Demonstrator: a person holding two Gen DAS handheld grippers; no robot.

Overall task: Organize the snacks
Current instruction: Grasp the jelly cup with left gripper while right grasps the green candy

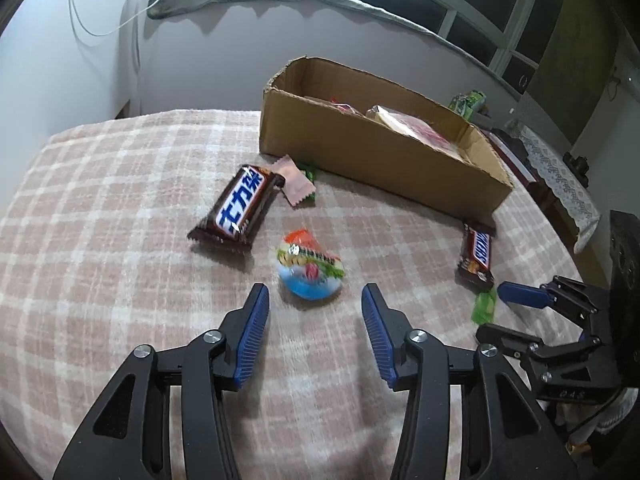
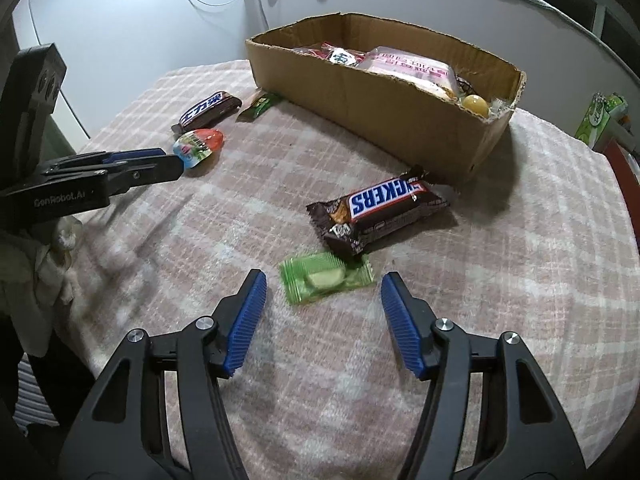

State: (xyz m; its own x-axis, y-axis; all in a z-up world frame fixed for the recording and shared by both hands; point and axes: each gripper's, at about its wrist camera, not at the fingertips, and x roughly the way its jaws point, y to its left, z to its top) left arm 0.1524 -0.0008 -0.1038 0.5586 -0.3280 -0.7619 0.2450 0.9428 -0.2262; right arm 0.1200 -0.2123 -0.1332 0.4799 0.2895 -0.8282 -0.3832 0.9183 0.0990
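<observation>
My left gripper [image 1: 315, 294] is open, its jaws either side of a colourful jelly cup [image 1: 310, 270] just ahead on the checked cloth. A Snickers bar [image 1: 236, 208] lies left of the cup; a pink wafer packet [image 1: 296, 182] lies behind it. My right gripper [image 2: 323, 280] is open, with a green candy packet [image 2: 326, 278] right at its fingertips. A second Snickers bar [image 2: 378, 210] lies just beyond, partly over the packet. The cardboard box [image 2: 372, 100] at the back holds several snacks. The jelly cup [image 2: 198, 146] also shows in the right wrist view.
A pink checked cloth [image 1: 100, 220] covers the round table. A green packet [image 2: 260, 106] lies against the box front. The right gripper [image 1: 520, 294] shows at the right in the left wrist view. A wall and a window ledge stand behind the table.
</observation>
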